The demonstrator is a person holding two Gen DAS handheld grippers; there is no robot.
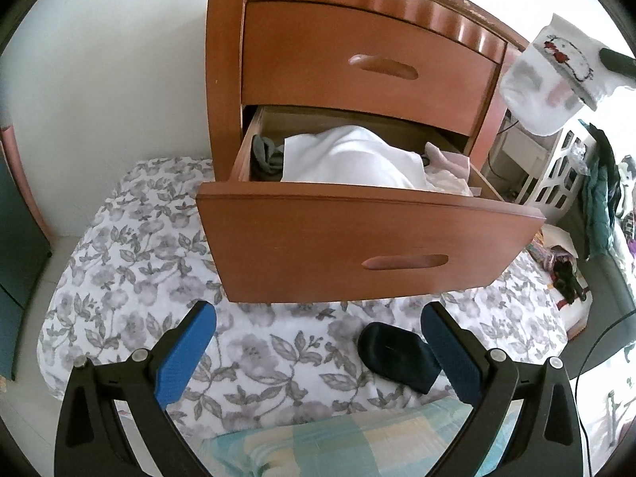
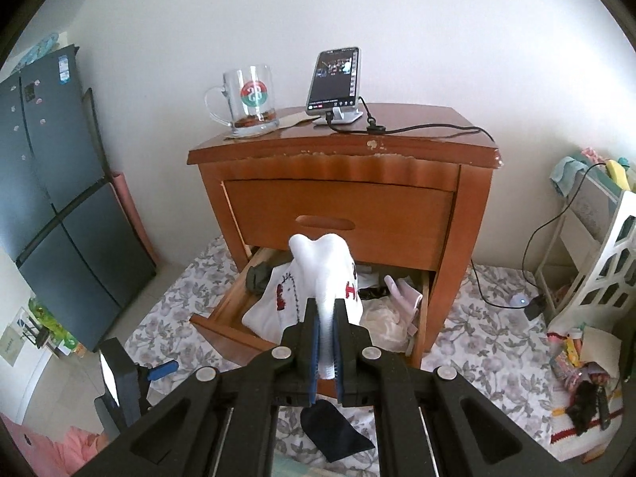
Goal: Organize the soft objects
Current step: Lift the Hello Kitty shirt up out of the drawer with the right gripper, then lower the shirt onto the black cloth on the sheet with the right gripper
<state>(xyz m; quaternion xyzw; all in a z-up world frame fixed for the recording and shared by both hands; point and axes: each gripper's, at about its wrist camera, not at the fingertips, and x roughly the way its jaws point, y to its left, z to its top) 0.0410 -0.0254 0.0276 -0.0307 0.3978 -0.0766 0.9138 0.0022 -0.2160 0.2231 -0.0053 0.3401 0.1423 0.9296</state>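
Tongs on R side [image 2: 325, 342] clamped tight on white sock [image 2: 324, 274], blue pads pinching its lower end; sock bulges up past tips, red/black stitched motif on both sides. In R wrist view, sock hangs in front of nightstand [image 2: 342, 183], above open bottom drawer [image 2: 222, 322]. In L wrist view same sock [image 1: 552, 79] at approx 2 o'clock, in the air beside nightstand's upper R corner, held by a dark tip at frame edge.

L tongs [image 1: 318, 342] wide open, nothing between blue pads, above floral sheet [image 1: 131, 270] covering floor. Dark navy sock [image 1: 391, 351] flat on sheet, just beside inner face of R-hand pad, approx 5 o'clock from drawer front; contact w/ pad not discernible. Same navy sock [image 2: 338, 433] at 6 o'clock in R view, partly under tongs body.

Bottom drawer pulled out, top drawer [image 1: 357, 59] closed. Inside: white cloth [image 1: 357, 159] mounded mid, grey-green sock [image 1: 266, 155] at L end, pale pink item [image 1: 445, 159] at R end.

On nightstand top: glass mug [image 2: 248, 97] at 11 o'clock, phone [image 2: 334, 79] upright on stand at 12 w/ cable trailing R. Dark fridge [image 2: 51, 198] at 9 o'clock. White lattice basket [image 2: 596, 278] at 3 o'clock.
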